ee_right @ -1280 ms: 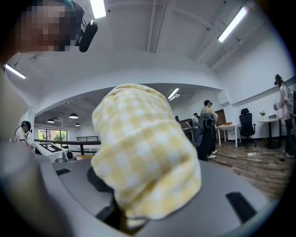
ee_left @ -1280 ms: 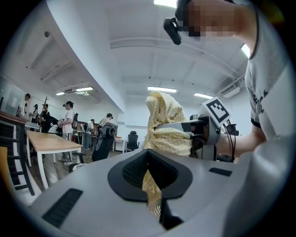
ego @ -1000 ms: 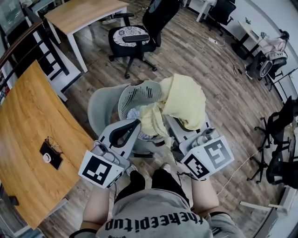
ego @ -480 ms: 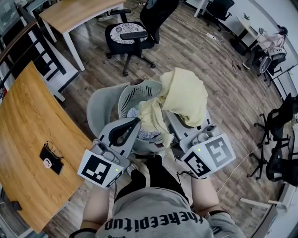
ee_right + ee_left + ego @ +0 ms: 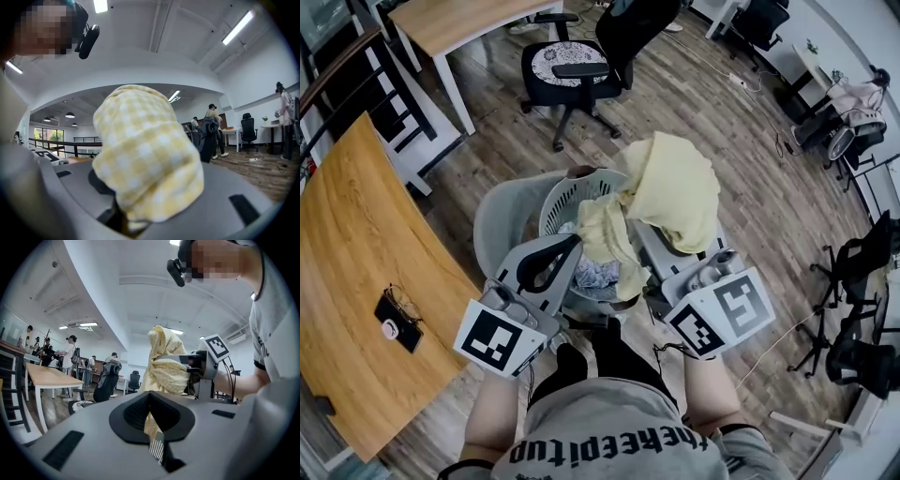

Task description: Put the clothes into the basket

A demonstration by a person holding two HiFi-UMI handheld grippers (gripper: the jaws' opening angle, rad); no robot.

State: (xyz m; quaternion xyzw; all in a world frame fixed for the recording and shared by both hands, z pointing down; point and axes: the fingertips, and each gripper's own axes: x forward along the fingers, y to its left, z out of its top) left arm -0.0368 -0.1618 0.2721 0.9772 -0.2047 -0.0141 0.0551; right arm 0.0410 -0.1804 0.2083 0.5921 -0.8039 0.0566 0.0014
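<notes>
Because the basket (image 5: 567,192) sits in a grey tub chair (image 5: 492,230) at the middle of the head view, with the wooden table (image 5: 356,244) off at nine o'clock, the drop lies straight ahead of the person. The yellow checked garment (image 5: 675,187) is held over the basket's rim at about two o'clock. One fold trails toward six o'clock over pale clothes (image 5: 592,274) already inside.

It looks light, soft and limp, so it should sag wherever it is not gripped. Taking it by bunched folds, as now, seems sound.

The left gripper (image 5: 578,246) has its jaws pinched together on a thin hanging strip of the garment. The right gripper (image 5: 661,255) is clamped on a thick wad, its jaws standing fairly wide around the bulk. That wad covers the right jaws almost wholly in the right gripper view, so how deep the bite goes is unclear.

The basket's floor is hidden, and a small dark object (image 5: 394,317) on the table is too small to name.
</notes>
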